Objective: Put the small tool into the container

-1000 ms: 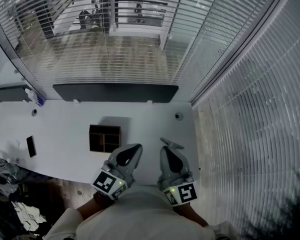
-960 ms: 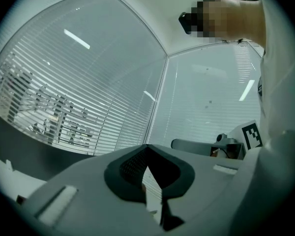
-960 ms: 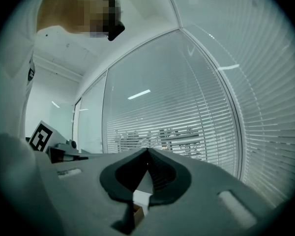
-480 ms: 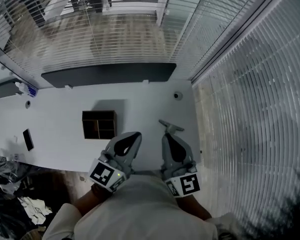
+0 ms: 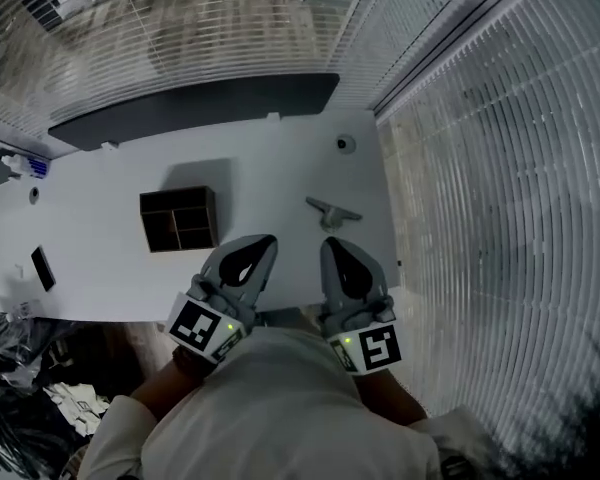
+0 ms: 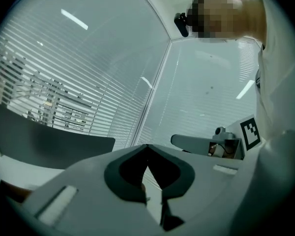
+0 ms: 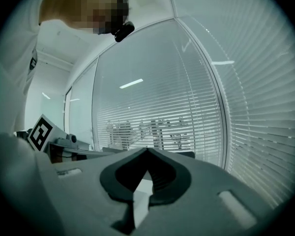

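Saw the left gripper (image 5: 264, 241) with its jaws pressed together at the tips, nothing pinched between them. Saw the right gripper (image 5: 330, 244) likewise closed tight and empty. Held both side by side, close but not touching, over the near edge of the white table (image 5: 100, 258), each pointed roughly level toward the blinds (image 5: 500, 168).

Found the small tool (image 5: 332, 211), a grey piece with a slim arm reaching left, lying flat on the table just ahead of the right gripper's tips, apart from them and untouched. Found the container (image 5: 178, 219), a dark open-topped box split into compartments, ahead and to the left of the left gripper, near it yet clear of its tips. Read tool and container as well apart, with bare tabletop between.

Noted a small round fitting (image 5: 346, 144) farther ahead of the right gripper, beyond the tool, near the table's far right corner. Noted a dark phone-like slab (image 5: 43, 268) well off to the left of the left gripper, by the table's near edge. Made out, in each gripper view, only closed jaws against blinds and glass.
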`<action>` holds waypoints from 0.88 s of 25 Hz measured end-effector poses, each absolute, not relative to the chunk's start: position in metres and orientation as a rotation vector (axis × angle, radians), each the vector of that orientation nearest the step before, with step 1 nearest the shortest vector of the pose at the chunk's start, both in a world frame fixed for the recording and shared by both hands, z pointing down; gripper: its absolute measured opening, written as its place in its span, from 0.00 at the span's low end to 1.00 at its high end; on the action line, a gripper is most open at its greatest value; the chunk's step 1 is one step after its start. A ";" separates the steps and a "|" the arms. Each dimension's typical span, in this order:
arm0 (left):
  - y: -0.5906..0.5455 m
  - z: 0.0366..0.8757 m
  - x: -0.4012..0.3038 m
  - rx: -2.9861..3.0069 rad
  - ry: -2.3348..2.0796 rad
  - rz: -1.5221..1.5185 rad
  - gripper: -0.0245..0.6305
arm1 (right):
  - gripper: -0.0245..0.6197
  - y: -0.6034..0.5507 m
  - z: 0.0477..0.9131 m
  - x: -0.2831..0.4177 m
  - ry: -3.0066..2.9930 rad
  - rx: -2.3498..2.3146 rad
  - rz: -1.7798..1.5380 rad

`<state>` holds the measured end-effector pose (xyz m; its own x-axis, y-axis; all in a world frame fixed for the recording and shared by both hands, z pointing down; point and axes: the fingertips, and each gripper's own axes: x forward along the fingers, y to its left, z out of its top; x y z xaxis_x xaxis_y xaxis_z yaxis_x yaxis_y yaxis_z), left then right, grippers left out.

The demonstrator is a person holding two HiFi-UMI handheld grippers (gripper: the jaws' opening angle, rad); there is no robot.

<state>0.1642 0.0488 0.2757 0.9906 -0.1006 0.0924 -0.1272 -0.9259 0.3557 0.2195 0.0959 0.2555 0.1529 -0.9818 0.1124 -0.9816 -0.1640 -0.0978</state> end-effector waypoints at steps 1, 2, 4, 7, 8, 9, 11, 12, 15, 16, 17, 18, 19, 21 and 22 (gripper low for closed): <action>0.050 0.277 0.167 2.762 -0.155 0.106 0.04 | 0.04 0.097 0.259 0.222 2.028 -2.393 -0.244; 0.051 0.278 0.170 2.758 -0.145 0.109 0.04 | 0.04 0.099 0.261 0.224 2.027 -2.400 -0.253; 0.055 0.282 0.176 2.750 -0.124 0.121 0.04 | 0.04 0.103 0.266 0.227 2.025 -2.410 -0.274; 0.060 0.291 0.185 2.740 -0.097 0.136 0.04 | 0.04 0.107 0.279 0.232 2.029 -2.426 -0.306; 0.062 0.294 0.188 2.737 -0.088 0.138 0.04 | 0.04 0.108 0.282 0.234 2.031 -2.436 -0.312; 0.063 0.297 0.191 2.735 -0.080 0.139 0.04 | 0.04 0.108 0.286 0.236 2.034 -2.446 -0.314; 0.065 0.304 0.197 2.729 -0.067 0.147 0.04 | 0.04 0.109 0.292 0.242 2.036 -2.463 -0.318; 0.066 0.308 0.199 2.726 -0.060 0.158 0.04 | 0.04 0.109 0.296 0.245 2.034 -2.470 -0.328; 0.067 0.321 0.205 2.717 -0.047 0.198 0.04 | 0.04 0.110 0.307 0.252 2.032 -2.488 -0.352; 0.068 0.325 0.208 2.715 -0.044 0.206 0.04 | 0.04 0.110 0.311 0.255 2.036 -2.493 -0.352; 0.068 0.329 0.210 2.712 -0.040 0.215 0.04 | 0.04 0.111 0.314 0.258 2.041 -2.499 -0.354; 0.069 0.333 0.212 2.708 -0.038 0.223 0.04 | 0.04 0.111 0.319 0.260 2.049 -2.505 -0.360; 0.069 0.336 0.214 2.703 -0.037 0.229 0.04 | 0.04 0.112 0.324 0.263 2.059 -2.513 -0.372; 0.070 0.344 0.219 2.691 -0.037 0.240 0.04 | 0.04 0.114 0.334 0.267 2.076 -2.528 -0.398; 0.070 0.348 0.221 2.687 -0.037 0.247 0.04 | 0.04 0.115 0.340 0.270 2.082 -2.535 -0.407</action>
